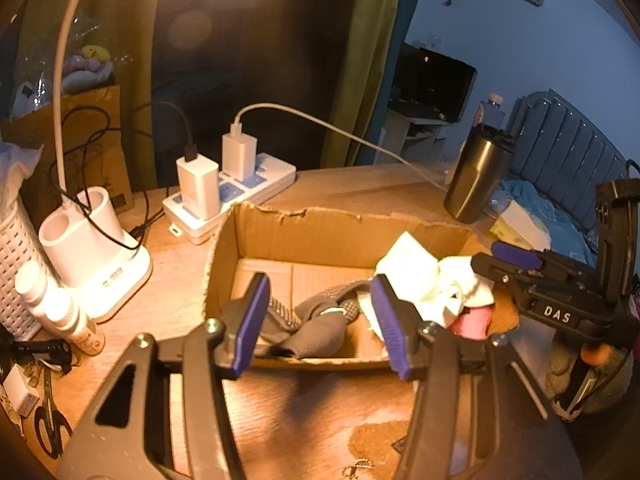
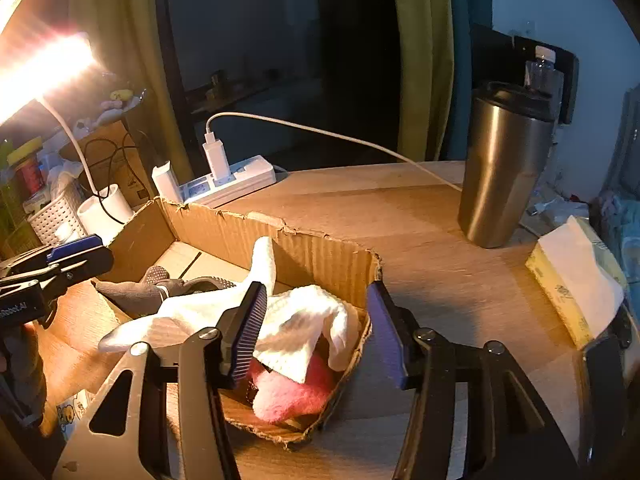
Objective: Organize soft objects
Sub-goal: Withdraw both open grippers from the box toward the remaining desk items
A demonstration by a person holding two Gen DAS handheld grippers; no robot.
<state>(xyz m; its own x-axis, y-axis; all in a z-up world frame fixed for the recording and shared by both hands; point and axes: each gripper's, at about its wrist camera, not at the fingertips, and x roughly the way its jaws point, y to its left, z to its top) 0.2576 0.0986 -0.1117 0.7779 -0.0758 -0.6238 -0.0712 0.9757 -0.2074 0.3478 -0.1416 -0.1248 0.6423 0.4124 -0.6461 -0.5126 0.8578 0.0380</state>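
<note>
Grippers [image 1: 320, 320] [image 2: 316, 332] half-open, empty, over box [image 1: 304, 232].

Rough corrugated cardboard box [image 2: 320, 256] (torn rim), brushed-metal tumbler [image 2: 500, 168], wood-grain table [image 2: 420, 216].

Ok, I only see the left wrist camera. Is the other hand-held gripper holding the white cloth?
Observer: No. Its own view shows the right hand-held gripper open, and the cloth lies loose in the box.
Operator: What's the pink bit under the cloth?
Observer: A fluffy pink thing, half covered by the cloth, in the box's near corner.
Operator: Is that gripper over the box?
Observer: Only partly. One finger is over the cloth, the other is outside the box wall.
</note>
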